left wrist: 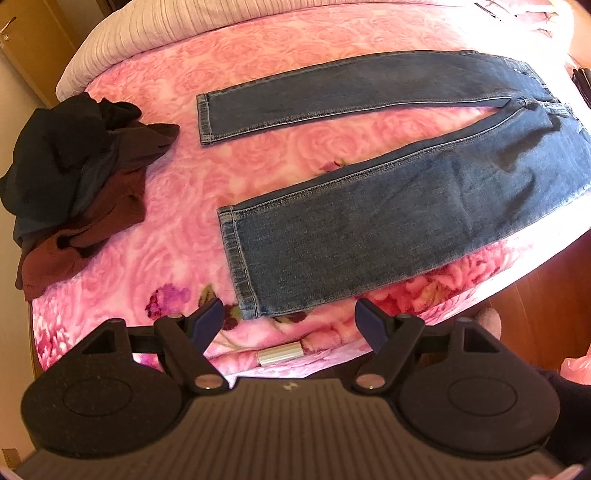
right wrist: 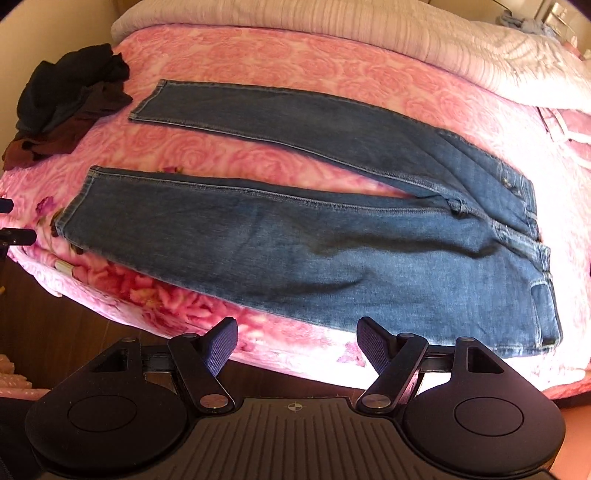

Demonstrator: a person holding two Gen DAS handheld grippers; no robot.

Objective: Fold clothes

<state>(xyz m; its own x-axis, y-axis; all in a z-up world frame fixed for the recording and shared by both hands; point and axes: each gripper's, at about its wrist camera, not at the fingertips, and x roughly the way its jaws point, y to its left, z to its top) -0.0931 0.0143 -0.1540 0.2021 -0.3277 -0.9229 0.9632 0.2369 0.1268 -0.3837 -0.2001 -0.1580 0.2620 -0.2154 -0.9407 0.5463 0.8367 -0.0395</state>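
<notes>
Nearest, the left gripper (left wrist: 290, 317) hangs with its jaws wide apart and nothing between them, just short of the hem of the jeans (left wrist: 369, 221)' near leg, probably lined up to take that hem. The right gripper (right wrist: 297, 336) is likewise spread and empty, poised over the near edge of the same leg closer to the seat, so the two together look set to lift one leg across the other. A small silver cylinder (left wrist: 279, 353) lies on the blanket's near edge.

The jeans lie flat on the pink rose-patterned blanket (left wrist: 177, 206), legs splayed in a V, waistband to the right, hems to the left. Far left sits a crumpled heap of dark clothes (left wrist: 70, 177), likely waiting their turn. Beyond, a pale ribbed quilt (left wrist: 155, 26) covers the far side of the bed.

No brand, label or writing is legible anywhere.
</notes>
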